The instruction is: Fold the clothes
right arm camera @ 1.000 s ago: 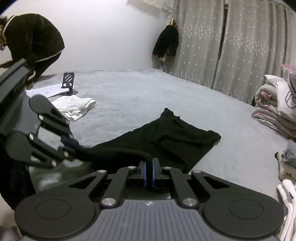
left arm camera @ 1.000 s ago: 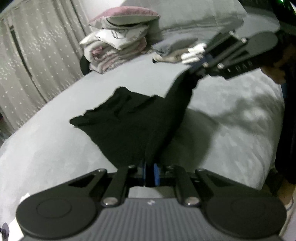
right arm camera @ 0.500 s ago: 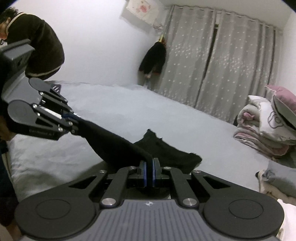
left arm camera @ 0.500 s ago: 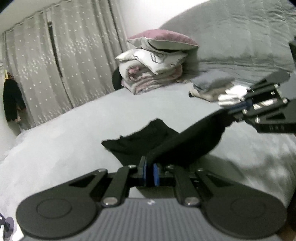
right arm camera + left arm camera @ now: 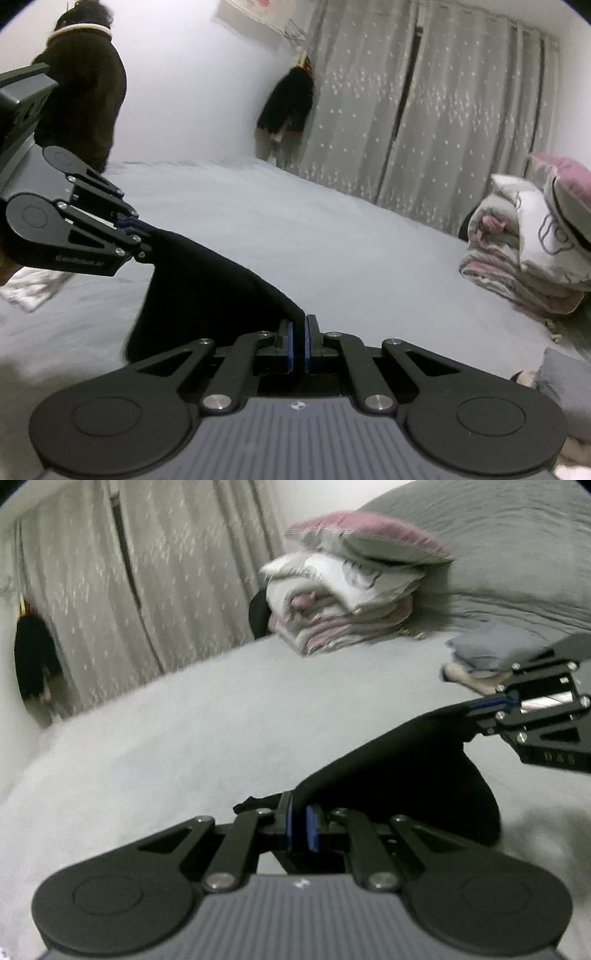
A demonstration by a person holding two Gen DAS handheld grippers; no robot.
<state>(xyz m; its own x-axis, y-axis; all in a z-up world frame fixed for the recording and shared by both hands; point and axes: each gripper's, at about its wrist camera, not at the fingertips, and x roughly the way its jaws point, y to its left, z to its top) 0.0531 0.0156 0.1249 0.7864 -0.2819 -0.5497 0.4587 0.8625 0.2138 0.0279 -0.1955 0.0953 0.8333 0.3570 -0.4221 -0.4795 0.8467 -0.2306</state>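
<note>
Both grippers clamp one edge of a black garment (image 5: 406,775), each at one end, so the cloth hangs stretched between them above the grey bed (image 5: 184,738).

Left gripper (image 5: 299,827): jaws pinched on the near end of the edge, blue pads tight on the fabric. Right gripper (image 5: 297,345): jaws likewise clenched on the other end. In the left wrist view the right gripper appears at far right, cloth running from it down to the near pads; in the right wrist view the left gripper sits at left, cloth sloping across to the near pads.

Garment state: lifted, sagging in a dark fold below the held edge. Lower part hidden behind the gripper bodies; cannot tell whether it touches the bed. No crease or finished fold visible.

Progress, judged: early to middle of this item. Grasp and lift are made; the fold-over, lay-down and smoothing are left.

Other items: a small pile of folded clothes (image 5: 476,657) lies far right beside the bedding stack (image 5: 343,605), so some pieces look done. A white garment (image 5: 29,291) lies at left on the bed, apparently awaiting folding.
</note>
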